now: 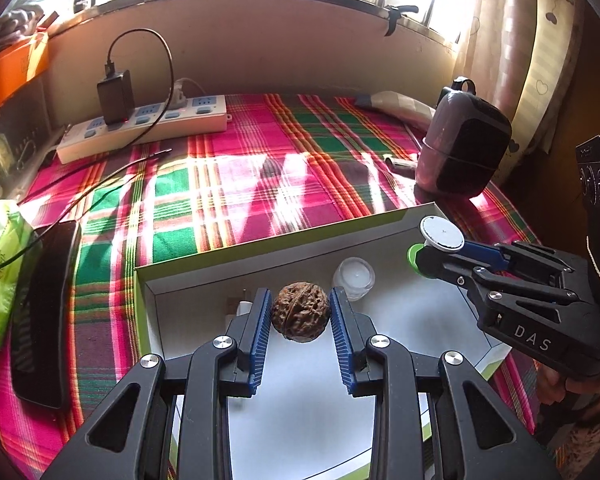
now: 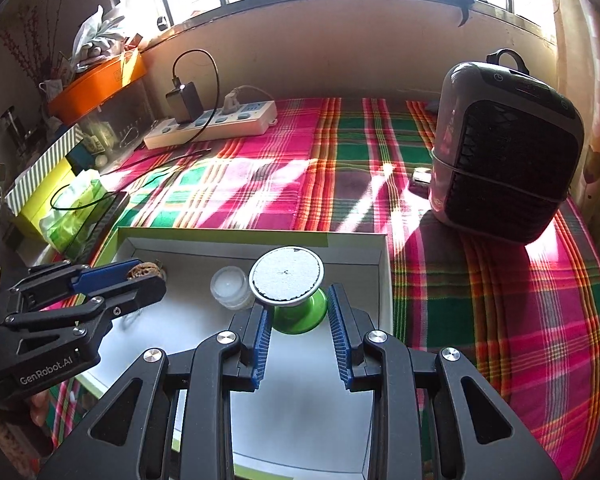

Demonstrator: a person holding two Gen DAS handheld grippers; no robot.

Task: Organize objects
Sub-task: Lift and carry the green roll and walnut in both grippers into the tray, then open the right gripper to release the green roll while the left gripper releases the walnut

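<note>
Firstly, left view: left gripper (image 1: 300, 312) clamps walnut (image 1: 300, 311), centre frame, over white box (image 1: 220, 264); light, hard, ridged, held at its widest girth.
Right view: right gripper (image 2: 298, 312) pinches green-based stand (image 2: 292, 292), centre frame; light, rigid, smooth, gripped at its base.

Wrinkled brown walnut (image 1: 300, 312) sat between blue ribbed pads (image 1: 260, 332). Shallow cardboard box (image 2: 356, 240) was white inside, lime-edged. Woven plaid tablecloth (image 1: 260, 184) ran pink, green, orange. Flared suction stand (image 2: 300, 314) showed green base, white disc.
</note>
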